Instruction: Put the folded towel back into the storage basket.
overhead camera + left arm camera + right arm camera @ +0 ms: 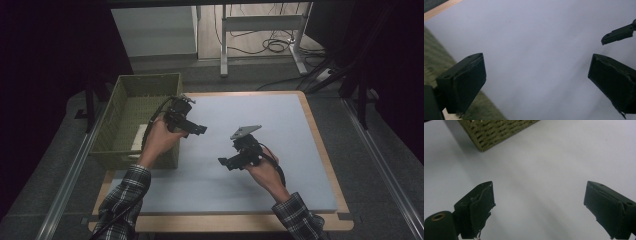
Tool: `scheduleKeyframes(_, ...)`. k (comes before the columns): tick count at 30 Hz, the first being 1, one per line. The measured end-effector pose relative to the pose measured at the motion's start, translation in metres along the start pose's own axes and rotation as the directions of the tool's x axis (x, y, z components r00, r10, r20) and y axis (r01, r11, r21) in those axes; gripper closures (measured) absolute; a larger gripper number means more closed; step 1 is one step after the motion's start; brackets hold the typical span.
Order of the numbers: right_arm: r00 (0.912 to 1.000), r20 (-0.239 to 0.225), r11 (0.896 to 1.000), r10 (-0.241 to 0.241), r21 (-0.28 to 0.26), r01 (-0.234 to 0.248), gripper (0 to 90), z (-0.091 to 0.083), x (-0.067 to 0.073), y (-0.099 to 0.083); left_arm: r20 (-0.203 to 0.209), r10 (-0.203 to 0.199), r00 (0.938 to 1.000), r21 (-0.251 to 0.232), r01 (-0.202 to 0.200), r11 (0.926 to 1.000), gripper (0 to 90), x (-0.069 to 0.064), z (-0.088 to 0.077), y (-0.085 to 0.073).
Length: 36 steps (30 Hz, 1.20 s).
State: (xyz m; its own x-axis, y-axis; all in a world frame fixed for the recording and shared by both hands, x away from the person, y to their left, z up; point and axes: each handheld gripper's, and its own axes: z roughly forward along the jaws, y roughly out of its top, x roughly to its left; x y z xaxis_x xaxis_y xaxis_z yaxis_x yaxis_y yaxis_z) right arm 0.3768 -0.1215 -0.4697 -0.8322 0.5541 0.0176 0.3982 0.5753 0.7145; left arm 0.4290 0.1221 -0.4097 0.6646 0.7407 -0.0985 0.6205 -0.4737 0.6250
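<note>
a: where do the two tools stand right now?

b: both hang over the pale mat [280,130], jaws wide apart with nothing between them. the left gripper [196,128] sits just beside the right wall of the green woven basket [150,82], pointing right. the right gripper [226,161] is nearer the person, around the middle of the mat, pointing left toward it.

a: and the thing they'd be working with?

b: the basket is the nearest thing to either of them. it stands at the left edge of the table, its long axis running near to far. a pale flat item [138,137] lies inside on its floor at the near end; i can't tell what it is.

a: so which hand is closer?

b: the left hand [159,140], clearly. it's right at the basket's near right corner, touching or all but. the right gripper view shows a basket corner [489,132] at its top, well apart from the black pads [480,206].

a: then the relation that counts?

b: the basket lies left of both tools. i'd judge any reach into it falls to the left hand, turning back leftward over the wall; the right would have to cross the mat.
</note>
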Motion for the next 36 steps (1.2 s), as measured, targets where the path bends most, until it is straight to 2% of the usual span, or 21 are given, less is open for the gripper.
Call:
scheduleKeyframes(5,0.9998,0.02,1.0,0.005,0.003,-0.005,9.8,-0.012,-0.008,-0.018,0.022,0.031,0.9993,-0.012,-0.03,0.9995,1.7,-0.017,0.012,0.002)
scheduleKeyframes(10,0.9992,0.031,1.0,0.023,-0.013,-0.023,9.7,-0.026,-0.015,-0.034,0.055,0.041,0.9977,-0.04,-0.039,0.9984,1.5,-0.035,0.023,0.002)
scheduleKeyframes(16,0.9983,0.05,1.0,0.029,0.003,-0.029,9.2,-0.039,-0.02,-0.055,0.077,0.063,0.995,-0.06,-0.059,0.9965,1.4,-0.053,0.035,-0.001)
scheduleKeyframes(20,0.9972,0.063,0.999,0.039,0.003,-0.039,8.9,-0.049,-0.024,-0.07,0.083,0.104,0.9911,-0.076,-0.098,0.9923,1.6,-0.068,0.041,-0.005)
scheduleKeyframes(24,0.9964,0.072,0.999,0.045,0.013,-0.046,8.6,-0.059,-0.028,-0.083,0.078,0.161,0.9839,-0.076,-0.155,0.985,1.6,-0.085,0.047,-0.013)
scheduleKeyframes(27,0.9958,0.079,0.999,0.046,0.011,-0.047,8.3,-0.064,-0.028,-0.091,0.079,0.186,0.9793,-0.081,-0.18,0.9803,1.4,-0.095,0.05,-0.022)
scheduleKeyframes(32,0.9943,0.094,0.999,0.05,-0.006,-0.05,8.2,-0.073,-0.027,-0.104,0.083,0.208,0.9746,-0.079,-0.202,0.9762,1.4,-0.105,0.055,-0.036)
scheduleKeyframes(36,0.9929,0.105,0.998,0.055,-0.012,-0.054,8.1,-0.076,-0.028,-0.115,0.07,0.23,0.9707,-0.08,-0.224,0.9713,1.1,-0.113,0.059,-0.051)
